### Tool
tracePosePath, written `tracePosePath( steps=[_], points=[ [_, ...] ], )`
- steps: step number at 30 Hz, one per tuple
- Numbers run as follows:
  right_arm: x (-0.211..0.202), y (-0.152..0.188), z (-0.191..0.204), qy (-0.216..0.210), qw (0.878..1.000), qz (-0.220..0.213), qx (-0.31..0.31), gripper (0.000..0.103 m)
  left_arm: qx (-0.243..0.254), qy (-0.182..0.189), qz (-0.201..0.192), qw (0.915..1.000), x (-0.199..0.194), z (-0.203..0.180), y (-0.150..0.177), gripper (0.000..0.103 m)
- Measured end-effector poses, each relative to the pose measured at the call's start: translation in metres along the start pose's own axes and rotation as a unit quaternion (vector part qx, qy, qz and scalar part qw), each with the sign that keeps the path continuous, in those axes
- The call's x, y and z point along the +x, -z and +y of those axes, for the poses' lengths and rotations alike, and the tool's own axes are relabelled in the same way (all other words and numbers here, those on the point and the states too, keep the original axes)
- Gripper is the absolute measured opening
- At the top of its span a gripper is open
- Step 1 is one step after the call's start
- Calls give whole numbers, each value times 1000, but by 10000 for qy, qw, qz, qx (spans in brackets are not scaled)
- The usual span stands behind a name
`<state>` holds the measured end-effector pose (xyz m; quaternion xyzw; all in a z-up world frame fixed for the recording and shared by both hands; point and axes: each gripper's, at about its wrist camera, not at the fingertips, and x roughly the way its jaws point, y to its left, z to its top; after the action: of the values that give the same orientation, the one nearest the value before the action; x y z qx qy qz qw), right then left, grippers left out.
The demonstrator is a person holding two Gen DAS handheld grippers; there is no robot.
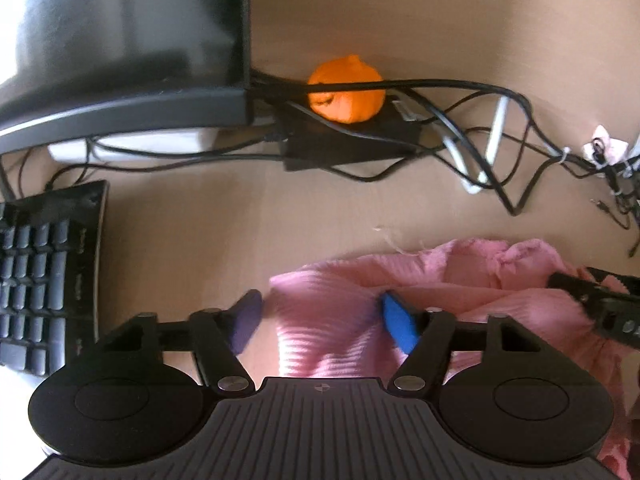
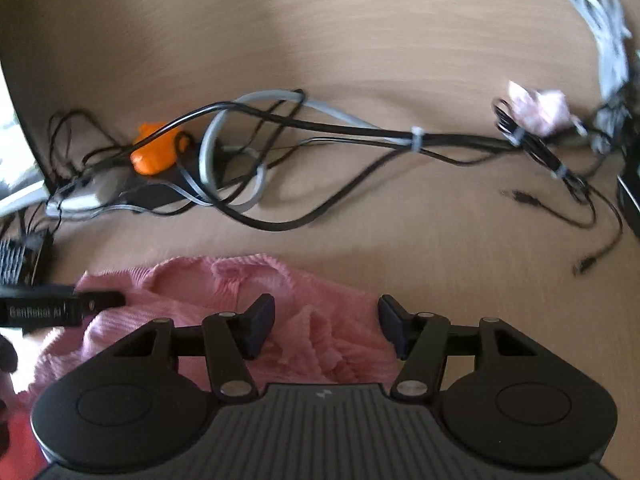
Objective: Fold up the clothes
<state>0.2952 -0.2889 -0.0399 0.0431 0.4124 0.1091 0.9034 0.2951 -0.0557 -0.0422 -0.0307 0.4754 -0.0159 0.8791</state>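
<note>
Jaws of both grippers stand parted w/ pink fabric between, not pinched: left gripper (image 1: 320, 316) over the pink garment's (image 1: 340, 320) left edge, right gripper (image 2: 326, 326) over its right edge. Garment lies rumpled on the surface (image 2: 320, 40) just ahead of the jaws; cables (image 2: 360, 136) well beyond. Folding looks barely begun: no neat fold visible.

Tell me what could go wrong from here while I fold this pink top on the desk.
1. The cables lie loose just beyond the pink top; a swung fold could snag them.
2. The left hand-held gripper and right hand-held gripper are open over bunched cloth, so either may pinch several layers.
3. The keyboard sits close on the left and could get knocked.
</note>
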Motion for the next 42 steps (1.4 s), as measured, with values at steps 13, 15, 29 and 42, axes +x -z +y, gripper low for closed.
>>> tracePosePath(
  steps=[13, 15, 29, 42],
  points=[
    [2, -4, -4, -154, 9998, 39, -153, 55, -178, 279, -41, 9994, 7, 7, -9, 72],
    [4, -4, 2, -181, 9993, 21, -327, 49, -183, 390, -129, 9990, 9, 6, -10, 70],
    [-134, 21, -1, -460, 9972, -479, -356, 10, 729, 2015, -940, 9722, -129, 14, 20, 16],
    [-226, 150, 12, -132, 9995, 202, -206, 45, 1559, 2486, 194, 9558, -164, 60, 143, 56]
  ],
)
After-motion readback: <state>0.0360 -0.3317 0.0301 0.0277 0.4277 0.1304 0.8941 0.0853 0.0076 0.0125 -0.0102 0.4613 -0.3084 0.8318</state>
